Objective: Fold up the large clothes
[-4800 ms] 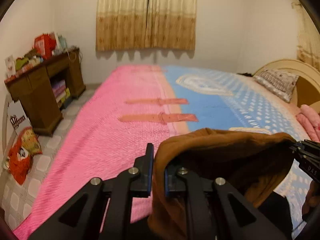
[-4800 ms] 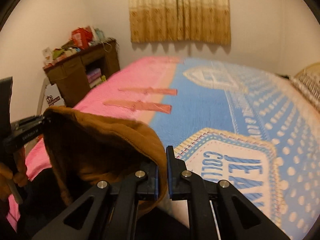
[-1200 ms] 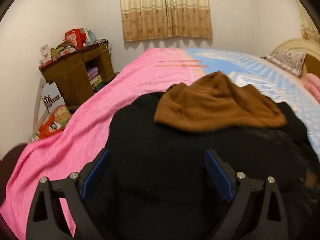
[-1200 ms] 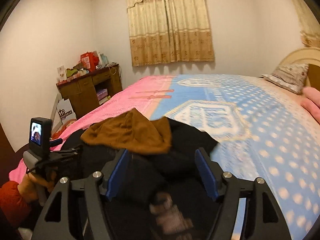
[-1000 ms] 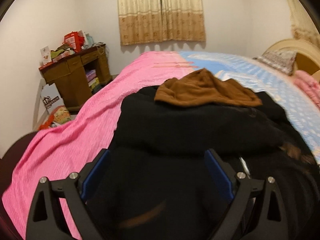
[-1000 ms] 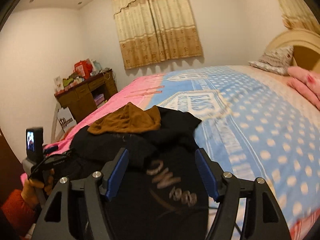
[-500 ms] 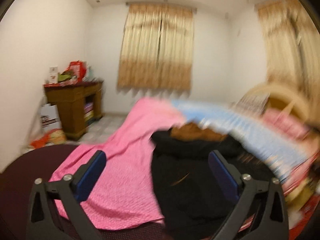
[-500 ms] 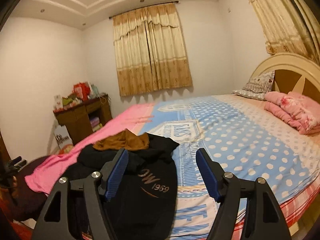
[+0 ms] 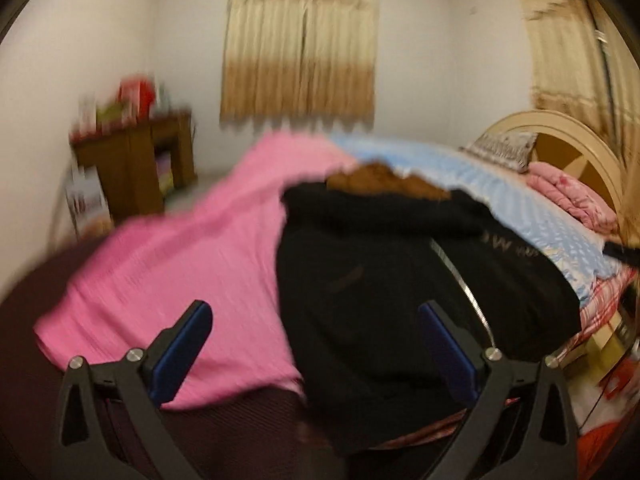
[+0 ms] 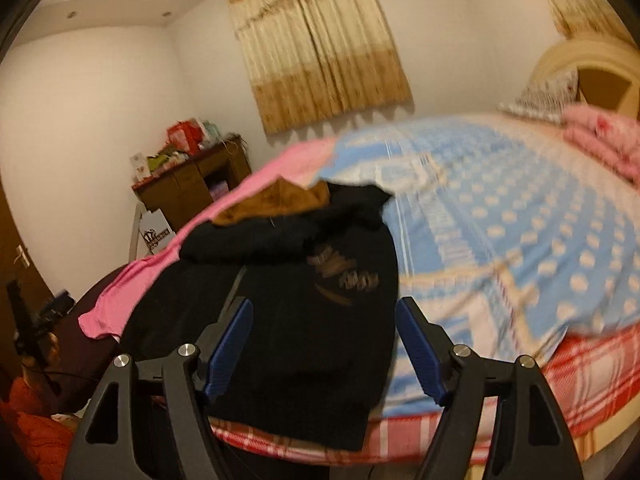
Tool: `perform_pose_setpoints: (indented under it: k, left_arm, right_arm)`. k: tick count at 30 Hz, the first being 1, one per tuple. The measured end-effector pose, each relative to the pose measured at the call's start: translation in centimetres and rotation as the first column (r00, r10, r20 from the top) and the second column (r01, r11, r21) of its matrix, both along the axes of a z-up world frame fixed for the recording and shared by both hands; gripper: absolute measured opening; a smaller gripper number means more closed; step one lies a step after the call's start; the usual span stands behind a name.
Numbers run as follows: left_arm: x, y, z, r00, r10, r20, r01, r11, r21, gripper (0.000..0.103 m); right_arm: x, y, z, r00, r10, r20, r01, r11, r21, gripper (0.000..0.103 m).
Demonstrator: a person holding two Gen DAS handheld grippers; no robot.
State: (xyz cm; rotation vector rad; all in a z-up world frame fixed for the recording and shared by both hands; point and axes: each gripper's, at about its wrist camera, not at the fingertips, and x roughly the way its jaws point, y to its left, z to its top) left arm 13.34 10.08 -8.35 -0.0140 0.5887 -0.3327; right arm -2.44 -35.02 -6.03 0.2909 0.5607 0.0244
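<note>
Released since the earlier frame, one black jacket (image 10: pixel 304 304) with its brown hood (image 9: pixel 384 182) lies on the bed (image 10: pixel 520 240), its hem over the near edge, while my left claw (image 9: pixel 316 344), just widened, and right claw (image 10: pixel 324 344) gape empty before it.

At centre I see a black jacket (image 10: pixel 304 300) with brown hood lining (image 10: pixel 276 200) and pale brown chest lettering. At right, a blue bedspread (image 10: pixel 520 216) dotted cream; at left, a pink blanket (image 9: pixel 180 256). Lower edge: a red-and-white checked sheet (image 10: pixel 592 376). Upper centre: beige curtains (image 10: pixel 320 48).
</note>
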Motion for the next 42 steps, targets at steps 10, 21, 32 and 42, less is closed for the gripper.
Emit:
perform_pose_setpoints:
  k: [10, 21, 32, 42]
  left_arm:
    - [-0.8, -1.2, -4.9, 0.983, -0.075, -0.166, 0.063, 0.995, -0.077, 0.1]
    - [-1.6, -2.6, -6.3, 0.966, -0.139, -0.219, 0.138, 0.99, -0.02, 0.078]
    - [-0.9, -1.0, -3.6, 0.968, -0.14, -0.207, 0.116, 0.986, -0.123, 0.02]
    - [7.7, -3.3, 4.0, 0.988, -0.112, -0.102, 0.101, 0.989, -0.104, 0.002]
  right_arm:
    - [1.4, -2.3, -8.1, 0.976, -0.023, -0.215, 0.071, 0.973, 0.218, 0.075]
    - [3.7, 1.7, -10.2, 0.946, 0.098, -0.308, -0.07, 0.992, 0.101, 0.075]
    - [5.3, 0.8, -9.2, 0.918, 0.203, -0.341, -0.128, 0.965, 0.23, 0.021]
    - [13.2, -0.7, -2.9, 0.958, 0.275, -0.084, -0.209, 0.867, 0.452, 0.018]
